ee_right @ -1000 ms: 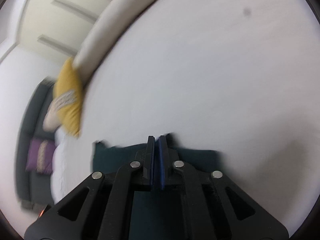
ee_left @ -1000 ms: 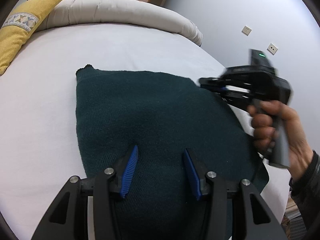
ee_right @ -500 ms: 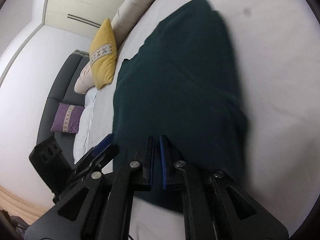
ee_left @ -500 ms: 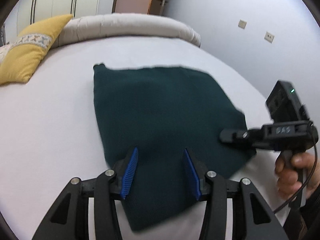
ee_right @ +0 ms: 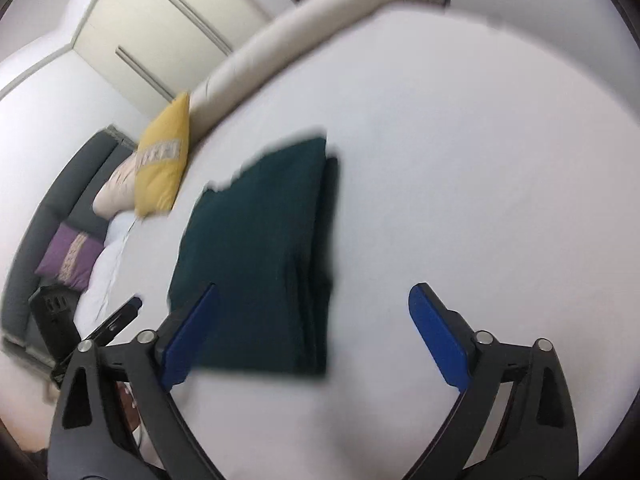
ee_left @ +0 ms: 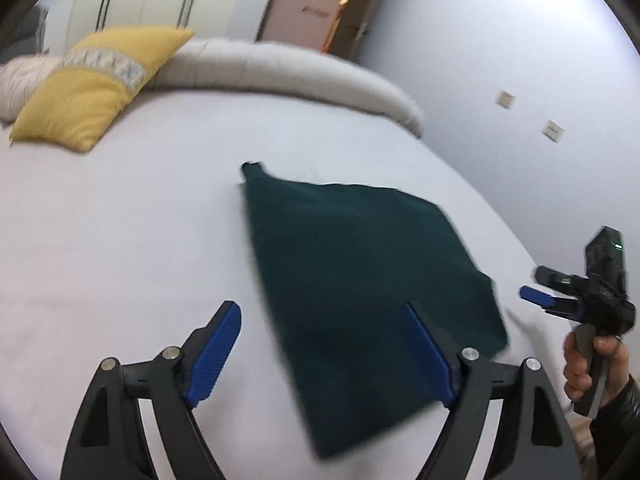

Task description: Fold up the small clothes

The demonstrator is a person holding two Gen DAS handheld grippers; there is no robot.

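cloth: dark green cloth (ee_left: 360, 280) lies folded flat on the white bed (ee_left: 120, 240), layered edges showing along its right side in the right wrist view (ee_right: 260, 248).
left gripper: left gripper (ee_left: 324, 356) has its blue pads spread wide, holding nothing, above the cloth's near edge.
right gripper: right gripper (ee_right: 316, 336) also gapes wide with nothing between the pads; in the left view it sits at 3 o'clock (ee_left: 538, 296), just beside the cloth.
pillow: yellow pillow (ee_left: 96, 84) at 10 o'clock, well apart from the cloth.
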